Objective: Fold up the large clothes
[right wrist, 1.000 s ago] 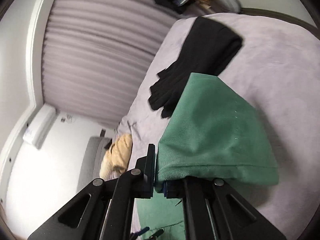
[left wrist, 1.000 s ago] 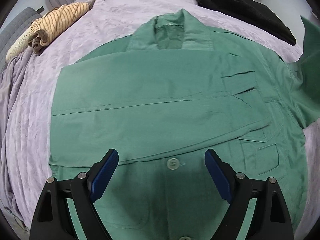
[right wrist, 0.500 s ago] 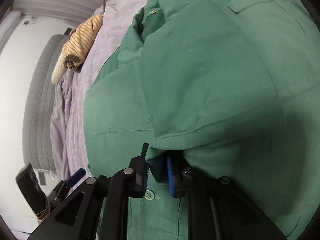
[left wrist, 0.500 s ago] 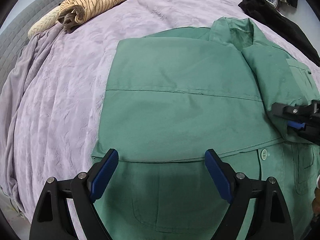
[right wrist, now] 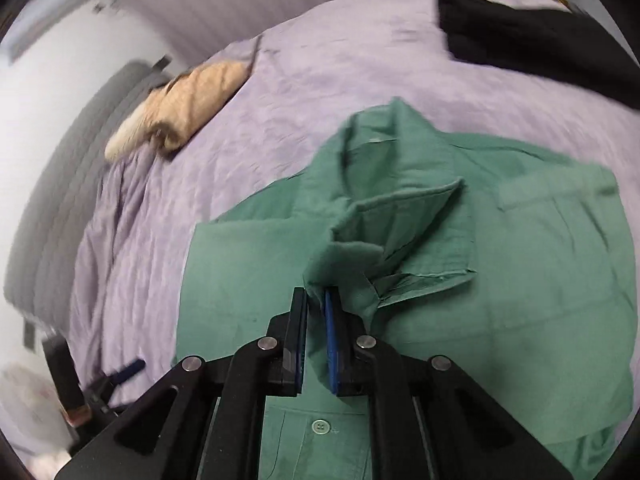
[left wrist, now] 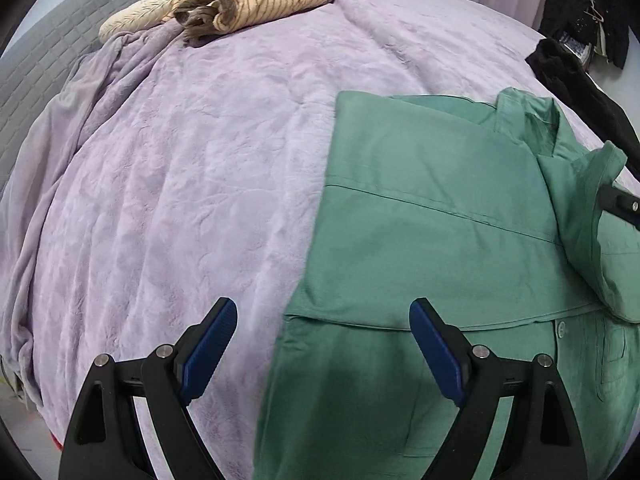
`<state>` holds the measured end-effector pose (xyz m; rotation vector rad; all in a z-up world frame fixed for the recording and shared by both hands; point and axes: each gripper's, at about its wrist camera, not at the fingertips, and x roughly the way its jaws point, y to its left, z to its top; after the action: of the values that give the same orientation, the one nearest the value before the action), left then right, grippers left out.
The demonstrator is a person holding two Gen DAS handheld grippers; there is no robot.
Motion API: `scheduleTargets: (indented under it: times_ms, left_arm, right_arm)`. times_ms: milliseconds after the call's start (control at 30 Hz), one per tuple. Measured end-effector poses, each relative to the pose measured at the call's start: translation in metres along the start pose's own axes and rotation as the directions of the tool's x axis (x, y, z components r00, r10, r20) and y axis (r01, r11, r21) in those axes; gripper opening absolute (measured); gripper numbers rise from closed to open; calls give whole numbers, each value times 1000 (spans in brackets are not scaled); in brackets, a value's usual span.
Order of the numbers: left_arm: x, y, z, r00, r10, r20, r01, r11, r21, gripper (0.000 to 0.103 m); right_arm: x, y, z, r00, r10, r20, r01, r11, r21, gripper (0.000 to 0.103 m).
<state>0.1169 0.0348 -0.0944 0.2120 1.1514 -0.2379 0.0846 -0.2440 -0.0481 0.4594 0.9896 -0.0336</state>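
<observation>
A large green button-up shirt [left wrist: 432,240] lies face up on a lilac bedspread [left wrist: 192,184], its left sleeve folded across the chest. My left gripper [left wrist: 324,344] is open and empty, hovering over the shirt's left edge. My right gripper [right wrist: 316,316] is shut on the green sleeve cuff [right wrist: 344,256] and holds it over the shirt's chest [right wrist: 520,280], below the collar [right wrist: 380,136]. The right gripper's black arm [left wrist: 620,202] shows at the right edge of the left wrist view.
A striped tan garment [left wrist: 240,0] lies bunched at the far left of the bed beside a grey headboard [left wrist: 44,52]. A black garment [right wrist: 540,36] lies at the far right. The left gripper [right wrist: 116,380] shows low at the left in the right wrist view.
My right gripper has carried the sleeve from the shirt's right side over onto its chest. My left gripper has moved left, off the shirt's middle to its left edge.
</observation>
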Motion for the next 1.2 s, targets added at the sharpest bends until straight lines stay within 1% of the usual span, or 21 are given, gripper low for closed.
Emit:
scheduleTargets:
  times_ms: [100, 167, 233, 300, 367, 400, 467, 533, 600, 700, 767, 800, 833, 867, 933, 1000, 1033, 1067, 1100, 1133, 1200]
  left_arm:
    - [5, 12, 0, 1000, 22, -16, -22, 1000, -21, 89]
    - [8, 16, -1, 1000, 11, -27, -12, 1000, -28, 89]
    - [10, 13, 0, 999, -18, -35, 17, 999, -31, 89]
    - [10, 3, 2, 996, -75, -39, 74, 997, -31, 89]
    - [12, -12, 7, 988, -146, -49, 145, 989, -21, 89]
    - [14, -23, 10, 980, -188, -59, 188, 982, -15, 89]
    - [22, -45, 21, 955, -285, -77, 287, 958, 4, 89]
    - [35, -65, 31, 924, -363, -118, 365, 931, -2, 89]
    - [53, -83, 41, 880, -441, -180, 441, 897, -38, 89]
    - [66, -106, 52, 875, -449, -179, 450, 892, -39, 89]
    - [67, -119, 61, 876, -453, -165, 451, 891, -52, 89]
    - [63, -125, 66, 868, -475, -144, 473, 879, -55, 69]
    - [59, -129, 71, 867, -480, -134, 478, 877, -50, 31]
    - [54, -131, 74, 883, -452, -128, 450, 892, -39, 26]
    - [36, -125, 77, 898, -434, -69, 434, 901, -19, 26]
    - [17, -111, 72, 922, -386, -25, 386, 922, 24, 26]
    - [11, -103, 69, 935, -355, -10, 355, 934, 40, 26]
    - [8, -93, 63, 947, -322, -6, 322, 945, 52, 26]
    - [8, -84, 59, 957, -289, -10, 289, 956, 60, 26]
    - [9, -77, 56, 966, -259, -14, 259, 963, 69, 26]
    - [10, -62, 47, 980, -198, -9, 198, 976, 89, 26]
  right_arm:
    - [37, 50, -17, 988, -93, -120, 65, 973, -222, 14]
    - [63, 66, -34, 965, -136, -225, 64, 952, -299, 35]
    - [69, 65, -49, 956, -123, -267, 43, 958, -285, 43]
    - [59, 51, -59, 957, -70, -280, 11, 978, -208, 45]
    - [39, 21, -68, 961, -19, -274, -5, 997, -83, 53]
    - [28, 3, -72, 964, 2, -266, -5, 1000, -11, 55]
    - [3, -41, -84, 971, 29, -238, 6, 989, 146, 57]
    - [-20, -85, -97, 979, 51, -200, 12, 953, 302, 57]
    - [-41, -125, -110, 987, 78, -140, -9, 899, 438, 57]
    - [-61, -169, -126, 992, 124, -28, -82, 792, 606, 58]
    - [-69, -191, -134, 988, 143, 54, -141, 723, 676, 59]
    - [-71, -199, -136, 987, 141, 79, -156, 701, 696, 60]
    - [-76, -209, -137, 984, 143, 104, -174, 678, 714, 60]
    - [-78, -217, -136, 981, 144, 128, -191, 656, 730, 60]
    - [-83, -226, -132, 976, 133, 172, -217, 628, 747, 60]
    - [-91, -229, -127, 974, 106, 201, -222, 631, 744, 59]
    - [-97, -231, -125, 974, 86, 211, -217, 640, 737, 48]
    - [-104, -234, -125, 973, 60, 222, -206, 656, 726, 9]
    - [-106, -238, -125, 979, 30, 201, -170, 666, 727, 3]
    - [-107, -245, -127, 985, -10, 170, -120, 666, 736, 3]
    - [-104, -263, -138, 990, -47, 136, -76, 635, 769, 3]
